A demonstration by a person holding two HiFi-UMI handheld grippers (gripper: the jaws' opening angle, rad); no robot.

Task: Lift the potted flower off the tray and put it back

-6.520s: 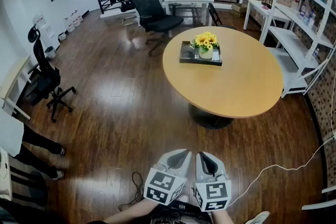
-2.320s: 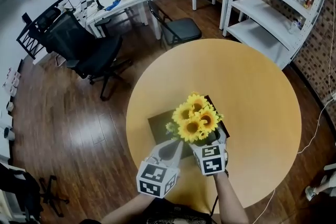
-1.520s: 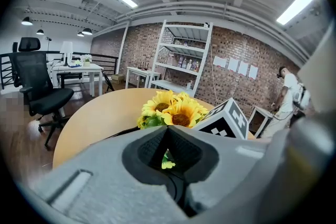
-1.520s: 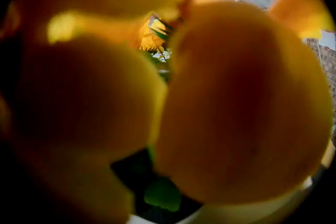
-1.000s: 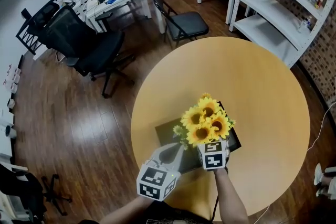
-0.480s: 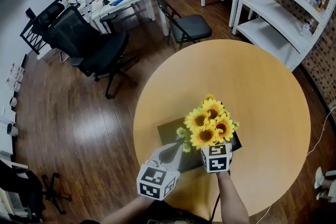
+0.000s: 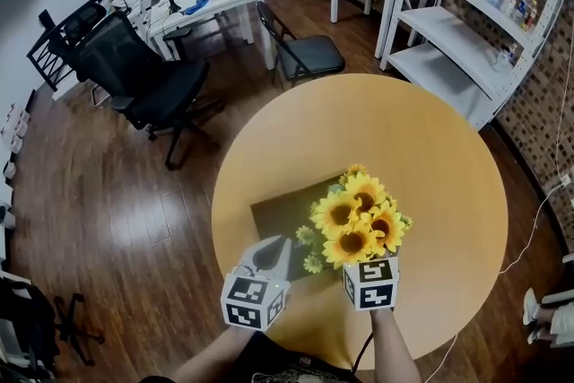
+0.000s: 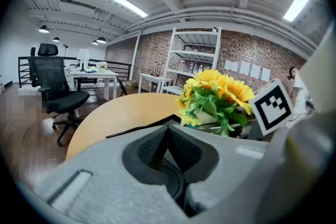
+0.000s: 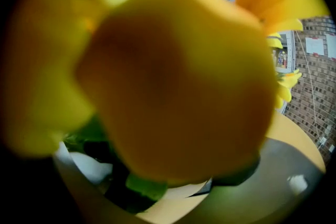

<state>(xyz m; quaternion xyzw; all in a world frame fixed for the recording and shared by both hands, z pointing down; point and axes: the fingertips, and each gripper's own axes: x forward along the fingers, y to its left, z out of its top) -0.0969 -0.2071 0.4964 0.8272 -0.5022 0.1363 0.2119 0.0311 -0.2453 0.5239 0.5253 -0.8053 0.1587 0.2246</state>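
right gripper (image 7: 368, 269) fingers clamped on potted flower (image 7: 357, 215) over tray (image 7: 278, 211), left gripper (image 7: 273, 248) fingers together, empty, near tray edge

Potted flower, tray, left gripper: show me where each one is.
potted flower (image 7: 357, 224), head view, on the yellow blooms.
tray (image 7: 280, 213), head view, on its bare dark floor left of the flowers.
left gripper (image 7: 275, 247), head view, at its closed jaw tips.
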